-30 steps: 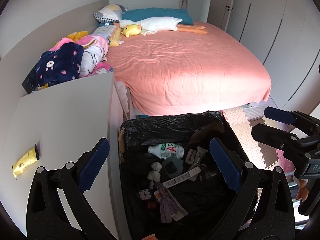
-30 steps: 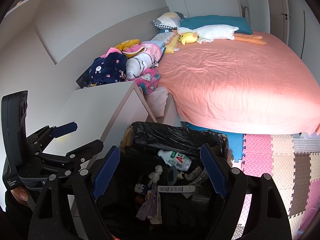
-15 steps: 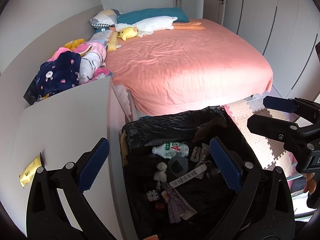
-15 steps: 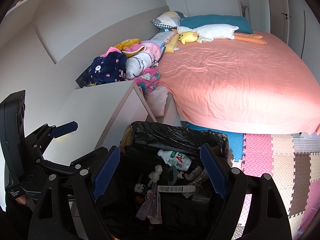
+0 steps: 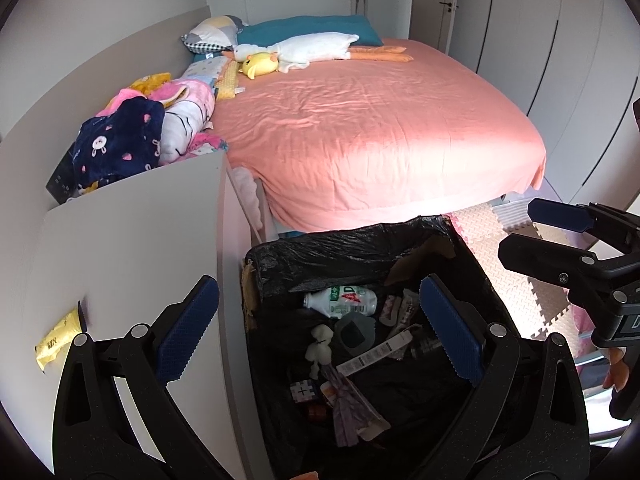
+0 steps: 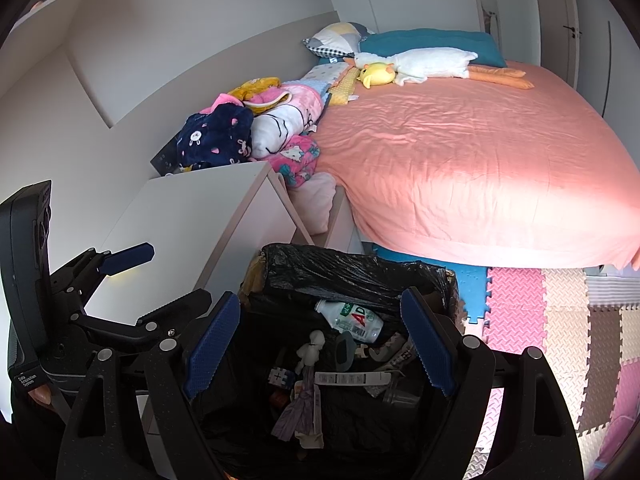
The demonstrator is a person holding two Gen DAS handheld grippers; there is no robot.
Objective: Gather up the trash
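A wide bed (image 5: 380, 132) with a salmon-pink sheet fills the upper part of both views, and its foot overhangs a floor of interlocking foam mats (image 6: 560, 320) in pink, cream, brown and blue. To the left of the bed stands a white cabinet whose flat tabletop (image 5: 132, 240) is nearly bare. Between the cabinet and the foot of the bed sits the trash bin (image 5: 304, 252), lined with a black bag and open at the top, directly below both pairs of tongs. Against the wall beside the bed lies a heap of bedclothes (image 5: 148, 132) in navy, pink and white. At the head of the bed are a teal pillow (image 5: 308, 30), a long white goose toy (image 5: 308, 50) and a small yellow duck toy (image 5: 260, 65). The left tongs (image 5: 316, 328) hang over the bin with their blue pads wide apart and nothing between them; the right tongs (image 6: 320, 344) hover over the same bin, likewise spread and empty. Inside the bin lie a white plastic bottle (image 5: 344, 300) with red and green print, a white strip with a barcode (image 5: 372, 354), a crumpled purple wrapper (image 5: 348, 404) and other scraps. A small yellow wrapper (image 5: 56, 338) lies on the tabletop near its left edge, well apart from the bin.
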